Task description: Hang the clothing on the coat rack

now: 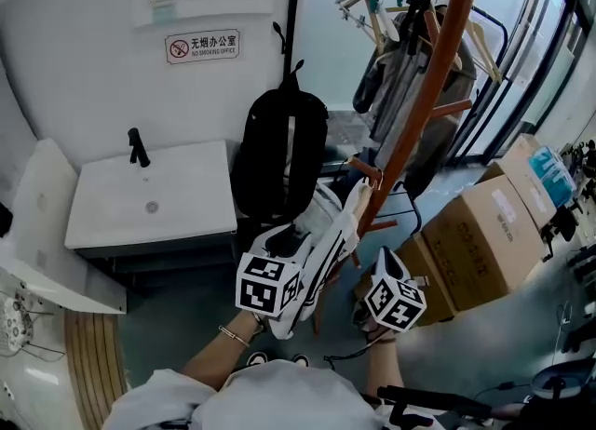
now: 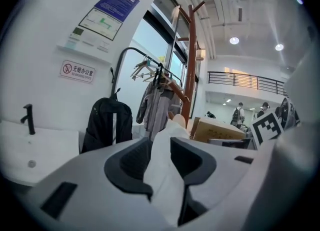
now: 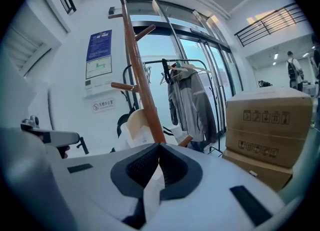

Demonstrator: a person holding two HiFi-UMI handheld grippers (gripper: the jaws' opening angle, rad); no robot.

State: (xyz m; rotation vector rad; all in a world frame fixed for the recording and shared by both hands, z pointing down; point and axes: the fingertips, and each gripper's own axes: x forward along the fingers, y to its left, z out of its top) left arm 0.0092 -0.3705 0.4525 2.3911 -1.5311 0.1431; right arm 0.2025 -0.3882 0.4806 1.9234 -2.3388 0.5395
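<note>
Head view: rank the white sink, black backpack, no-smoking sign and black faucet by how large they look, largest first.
1. white sink, only narrowly ahead of the backpack
2. black backpack
3. no-smoking sign
4. black faucet, clearly the smallest

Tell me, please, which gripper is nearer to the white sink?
Left. The left gripper, shut on the white garment, sits just right of the sink; the right gripper is farther right, beside the cardboard boxes.

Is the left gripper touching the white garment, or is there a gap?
Touching. The left gripper view shows the left gripper shut on the white garment, with the cloth pinched between its jaws.
</note>
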